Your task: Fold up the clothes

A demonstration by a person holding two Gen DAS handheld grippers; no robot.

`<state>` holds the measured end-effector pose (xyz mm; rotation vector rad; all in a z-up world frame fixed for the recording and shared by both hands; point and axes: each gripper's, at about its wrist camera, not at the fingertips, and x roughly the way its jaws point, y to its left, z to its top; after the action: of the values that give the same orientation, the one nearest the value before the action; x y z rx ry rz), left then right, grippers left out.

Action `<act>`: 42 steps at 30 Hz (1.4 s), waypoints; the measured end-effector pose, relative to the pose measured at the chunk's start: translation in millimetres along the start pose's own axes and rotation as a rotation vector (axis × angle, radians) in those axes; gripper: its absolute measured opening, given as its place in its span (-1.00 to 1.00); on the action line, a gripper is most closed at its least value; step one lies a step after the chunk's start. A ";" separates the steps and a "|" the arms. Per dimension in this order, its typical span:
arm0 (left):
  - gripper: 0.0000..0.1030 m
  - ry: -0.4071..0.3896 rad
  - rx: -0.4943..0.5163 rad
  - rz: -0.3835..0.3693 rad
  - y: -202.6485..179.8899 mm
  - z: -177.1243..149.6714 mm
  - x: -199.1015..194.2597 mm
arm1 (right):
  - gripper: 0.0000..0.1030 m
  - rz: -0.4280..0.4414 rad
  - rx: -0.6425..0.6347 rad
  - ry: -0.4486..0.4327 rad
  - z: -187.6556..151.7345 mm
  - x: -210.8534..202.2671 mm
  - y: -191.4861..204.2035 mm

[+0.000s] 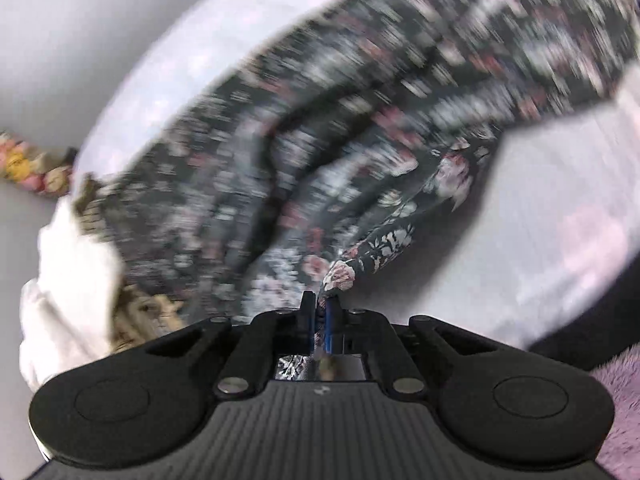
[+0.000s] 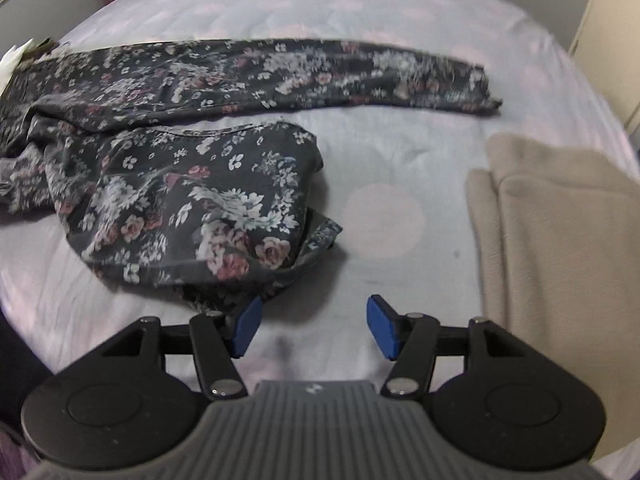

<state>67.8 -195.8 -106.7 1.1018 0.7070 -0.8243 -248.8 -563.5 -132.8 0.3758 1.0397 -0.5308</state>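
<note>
Mid-fold: left tool [image 1: 320, 300] clenched on floral trousers [image 2: 192, 200] spread across bed [image 2: 384, 208], right tool [image 2: 312, 326] released beside bunched leg; next, probably carrying pinched edge over.

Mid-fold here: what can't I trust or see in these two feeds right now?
- Left wrist view: floral garment is motion-blurred; its folds are unreadable.
- Same view: the hem clamped in the left tool is hidden by the fingers.
- Right wrist view: beige cloth is cut off by the right edge; right tool empty.
</note>
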 end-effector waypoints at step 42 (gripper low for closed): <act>-0.76 0.029 -0.063 -0.037 53.6 -58.3 -25.8 | -0.47 -0.130 -0.264 0.047 18.2 -48.5 -19.8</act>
<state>95.1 -122.7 -77.5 1.0484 0.7746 -0.8136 -266.7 -577.9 -82.3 0.0884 1.1684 -0.4947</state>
